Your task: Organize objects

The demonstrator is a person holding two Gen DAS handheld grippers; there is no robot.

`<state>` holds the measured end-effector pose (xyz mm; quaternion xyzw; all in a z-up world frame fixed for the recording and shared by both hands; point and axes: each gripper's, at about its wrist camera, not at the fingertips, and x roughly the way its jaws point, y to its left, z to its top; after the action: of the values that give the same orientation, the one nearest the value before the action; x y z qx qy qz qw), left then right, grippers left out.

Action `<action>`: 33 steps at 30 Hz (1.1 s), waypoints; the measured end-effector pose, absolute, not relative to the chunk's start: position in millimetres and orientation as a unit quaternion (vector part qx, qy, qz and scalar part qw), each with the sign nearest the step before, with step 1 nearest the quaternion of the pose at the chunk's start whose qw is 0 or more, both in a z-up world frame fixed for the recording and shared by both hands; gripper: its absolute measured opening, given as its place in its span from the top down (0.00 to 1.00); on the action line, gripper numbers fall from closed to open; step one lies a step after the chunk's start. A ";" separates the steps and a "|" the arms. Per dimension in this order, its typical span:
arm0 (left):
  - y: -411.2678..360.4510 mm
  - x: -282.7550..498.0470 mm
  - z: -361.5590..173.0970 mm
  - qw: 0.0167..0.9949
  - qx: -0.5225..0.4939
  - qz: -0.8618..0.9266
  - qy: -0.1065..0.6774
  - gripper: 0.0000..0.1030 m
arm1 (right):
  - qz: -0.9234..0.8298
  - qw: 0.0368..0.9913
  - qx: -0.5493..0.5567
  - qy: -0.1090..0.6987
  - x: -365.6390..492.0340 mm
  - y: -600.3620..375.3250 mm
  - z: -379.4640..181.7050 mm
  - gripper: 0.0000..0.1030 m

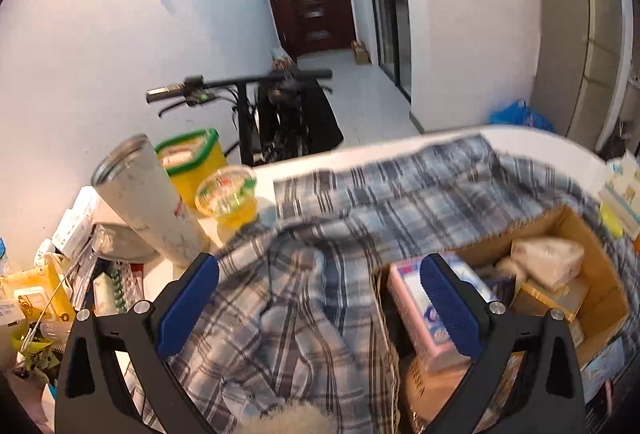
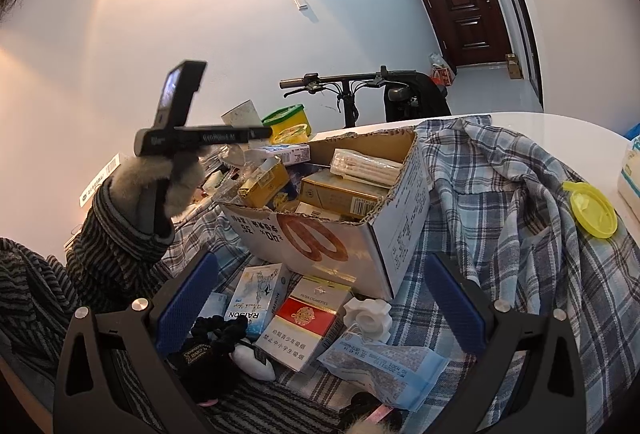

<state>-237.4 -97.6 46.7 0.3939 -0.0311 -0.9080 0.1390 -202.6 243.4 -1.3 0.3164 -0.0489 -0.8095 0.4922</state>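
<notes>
My left gripper (image 1: 320,304) is open above a crumpled blue plaid shirt (image 1: 304,234), with nothing between its blue pads (image 1: 188,302). Its right finger overlaps an open cardboard box (image 1: 600,274) that holds a pink tissue pack (image 1: 416,318) and other packets. My right gripper (image 2: 320,304) is also open. It hangs over a red-and-white cigarette pack (image 2: 304,318), a light blue cigarette pack (image 2: 256,294), a white plastic knob (image 2: 370,314) and a blue packet (image 2: 384,366). All of these lie in front of the cardboard box (image 2: 340,238).
A steel tumbler (image 1: 148,198), a jelly cup (image 1: 228,194) and a green-lidded yellow tub (image 1: 192,158) stand at the left among clutter. A yellow lid (image 2: 592,210) lies on the shirt (image 2: 500,202). A furry-gloved hand (image 2: 180,178) holds the left tool. A bicycle (image 1: 256,94) stands behind the white table (image 2: 560,126).
</notes>
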 end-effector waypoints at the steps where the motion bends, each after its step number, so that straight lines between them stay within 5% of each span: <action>1: -96.5 -239.5 40.3 0.138 0.403 -0.904 -0.036 0.01 | -0.809 0.493 0.316 -0.048 -202.1 243.1 -1.1 0.01; 13: -87.7 -170.6 77.8 0.141 0.327 -0.934 0.015 0.01 | -0.812 0.491 0.313 -0.046 -201.6 243.1 -0.8 0.01; 33: -35.3 -14.7 44.0 0.071 0.266 -0.960 0.056 0.00 | -0.858 0.466 0.213 0.005 -147.4 244.0 40.0 0.01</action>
<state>-14.7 -35.3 44.0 0.2659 0.0563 -0.9598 0.0706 -147.4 244.0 40.0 0.2133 0.0048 -0.8585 0.4664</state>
